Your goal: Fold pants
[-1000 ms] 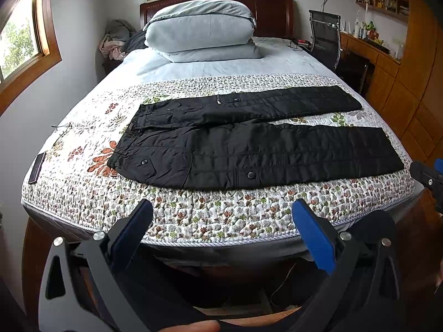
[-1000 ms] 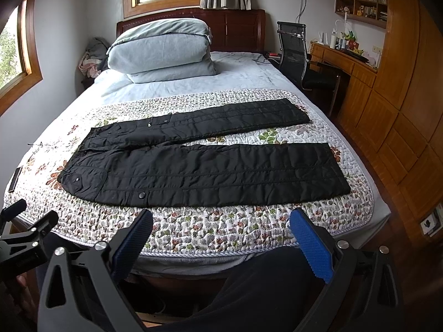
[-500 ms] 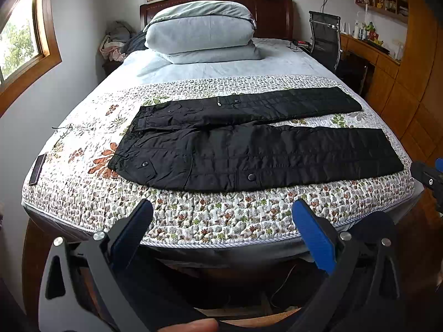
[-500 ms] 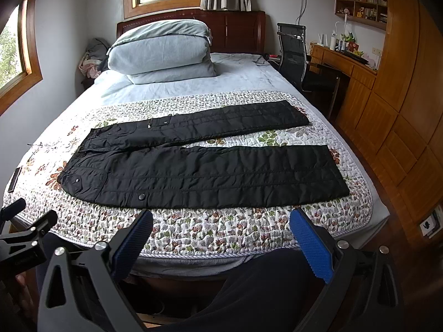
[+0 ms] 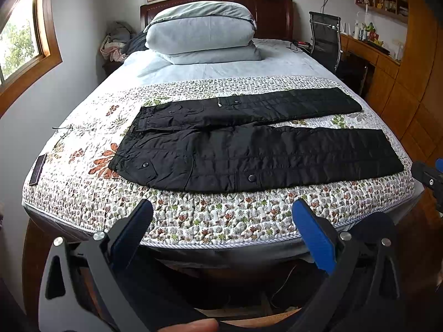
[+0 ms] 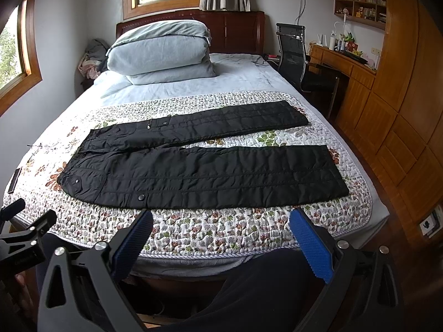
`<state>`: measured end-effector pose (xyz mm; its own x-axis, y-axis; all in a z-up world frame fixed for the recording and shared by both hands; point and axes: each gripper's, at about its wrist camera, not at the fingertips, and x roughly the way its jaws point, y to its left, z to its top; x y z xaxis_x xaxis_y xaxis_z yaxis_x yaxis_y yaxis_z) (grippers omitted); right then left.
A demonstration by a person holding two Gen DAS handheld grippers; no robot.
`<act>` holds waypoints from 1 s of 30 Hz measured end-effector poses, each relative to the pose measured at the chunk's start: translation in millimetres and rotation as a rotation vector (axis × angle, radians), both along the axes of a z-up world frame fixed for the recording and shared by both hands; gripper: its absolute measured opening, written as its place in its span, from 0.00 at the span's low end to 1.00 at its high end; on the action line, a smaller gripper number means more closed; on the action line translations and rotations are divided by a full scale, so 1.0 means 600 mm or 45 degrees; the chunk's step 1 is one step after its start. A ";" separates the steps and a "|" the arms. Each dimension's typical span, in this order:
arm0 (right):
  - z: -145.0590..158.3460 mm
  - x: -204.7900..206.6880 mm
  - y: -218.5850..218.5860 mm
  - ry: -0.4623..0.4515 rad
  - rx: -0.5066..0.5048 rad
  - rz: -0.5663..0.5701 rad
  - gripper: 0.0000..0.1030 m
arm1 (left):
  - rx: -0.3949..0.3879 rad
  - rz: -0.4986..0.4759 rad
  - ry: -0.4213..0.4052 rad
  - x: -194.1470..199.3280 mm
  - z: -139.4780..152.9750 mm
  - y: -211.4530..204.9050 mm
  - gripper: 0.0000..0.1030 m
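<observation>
Black padded pants [image 5: 249,149] lie flat on the floral quilt [image 5: 193,218], waist to the left and both legs spread apart toward the right; they also show in the right wrist view [image 6: 210,174]. My left gripper [image 5: 221,221] is open and empty, off the near edge of the bed, well short of the pants. My right gripper [image 6: 220,229] is open and empty too, just over the near edge of the quilt [image 6: 221,235], below the near leg. Each gripper shows at the edge of the other's view.
A folded grey duvet [image 5: 199,33] lies at the head of the bed. A dark phone [image 5: 38,165] lies on the quilt's left edge. A black chair [image 6: 293,52], a wooden desk [image 6: 340,66] and wooden cabinets [image 6: 401,138] stand to the right.
Both grippers have crept slightly forward toward the bed. The pants have not moved and both grippers remain open.
</observation>
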<state>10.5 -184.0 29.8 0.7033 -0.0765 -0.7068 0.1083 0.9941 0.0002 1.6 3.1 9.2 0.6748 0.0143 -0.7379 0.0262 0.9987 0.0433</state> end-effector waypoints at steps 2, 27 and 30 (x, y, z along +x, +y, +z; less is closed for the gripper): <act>-0.001 0.000 0.000 -0.001 0.000 0.001 0.97 | -0.002 0.000 0.001 0.000 0.000 0.000 0.97; -0.001 0.000 -0.001 -0.002 -0.001 -0.001 0.97 | -0.001 0.001 -0.002 -0.003 0.002 0.002 0.97; -0.002 0.000 -0.001 0.000 0.000 -0.003 0.97 | 0.002 0.001 -0.004 -0.003 0.002 0.001 0.97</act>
<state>10.3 -184.6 28.6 0.7031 -0.0780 -0.7068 0.1105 0.9939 0.0003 -0.4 3.8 10.6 0.6771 0.0157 -0.7358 0.0256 0.9987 0.0449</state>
